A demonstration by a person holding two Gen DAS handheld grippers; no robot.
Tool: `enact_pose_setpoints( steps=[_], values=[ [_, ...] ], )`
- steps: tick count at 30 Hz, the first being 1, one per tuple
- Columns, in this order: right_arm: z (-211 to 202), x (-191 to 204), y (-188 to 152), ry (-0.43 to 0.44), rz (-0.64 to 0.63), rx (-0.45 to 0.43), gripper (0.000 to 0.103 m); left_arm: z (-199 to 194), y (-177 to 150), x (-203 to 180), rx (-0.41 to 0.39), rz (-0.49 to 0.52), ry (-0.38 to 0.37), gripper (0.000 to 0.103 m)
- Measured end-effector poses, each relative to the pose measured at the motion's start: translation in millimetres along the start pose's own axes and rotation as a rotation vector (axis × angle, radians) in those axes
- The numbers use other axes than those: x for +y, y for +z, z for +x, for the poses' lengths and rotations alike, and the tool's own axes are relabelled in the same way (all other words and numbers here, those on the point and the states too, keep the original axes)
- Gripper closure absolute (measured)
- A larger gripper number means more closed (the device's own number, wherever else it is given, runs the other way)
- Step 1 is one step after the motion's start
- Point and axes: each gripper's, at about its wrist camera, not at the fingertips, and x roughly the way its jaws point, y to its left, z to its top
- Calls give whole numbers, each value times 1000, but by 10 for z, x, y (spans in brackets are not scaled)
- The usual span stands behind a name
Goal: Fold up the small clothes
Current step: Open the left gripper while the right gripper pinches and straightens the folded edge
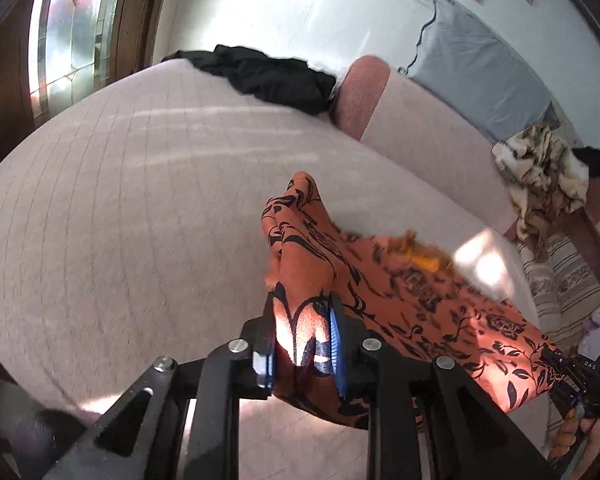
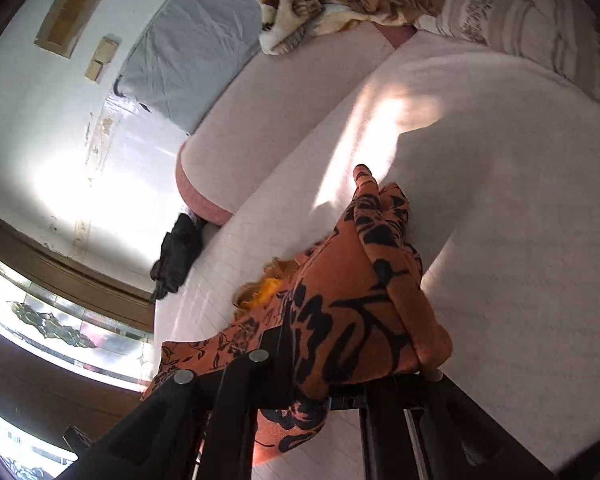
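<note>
1. The patterned cloth (image 1: 380,280) hangs over the mattress (image 1: 120,200), stretched between the left gripper (image 1: 304,336) and the right gripper (image 2: 340,360).
2. Each gripper's jaws clamp a bunched end of the cloth.
3. A dark garment (image 1: 268,76) lies on the mattress's far edge, beside a bolster (image 1: 360,92).
4. Behind the bolster, a pillow (image 1: 476,72) leans against the wall (image 1: 280,8).
5. A crumpled blanket (image 1: 540,172) lies right of the pillow.

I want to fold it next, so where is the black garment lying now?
The black garment lies crumpled at the far edge of the bed, beside the pink bolster; in the right wrist view it is at left, below the white wall.
</note>
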Motion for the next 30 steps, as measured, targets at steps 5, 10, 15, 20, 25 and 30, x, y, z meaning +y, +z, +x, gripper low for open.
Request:
enact_pose_setpoints(
  steps=[5, 10, 15, 20, 25, 30],
  values=[
    [59, -957, -538, -76, 142, 118, 71, 183, -233, 528, 126, -112, 39, 62],
    [-364, -805, -194, -191, 33, -29, 30, 98, 194, 363, 12, 30, 70, 41],
    [-110, -454, 308, -188, -140, -51, 31, 499, 552, 164, 33, 185, 58, 41],
    [525, -254, 680, -247, -280, 39, 32, 850, 832, 17, 68, 209, 37, 41],
    [933, -276, 746, -307, -336, 94, 42, 1194, 953, -39, 122, 257, 67, 99],
    [1135, -150, 727, -364, -453, 148, 95, 1171, 983, -71, 67, 265, 73, 99]
  ],
)
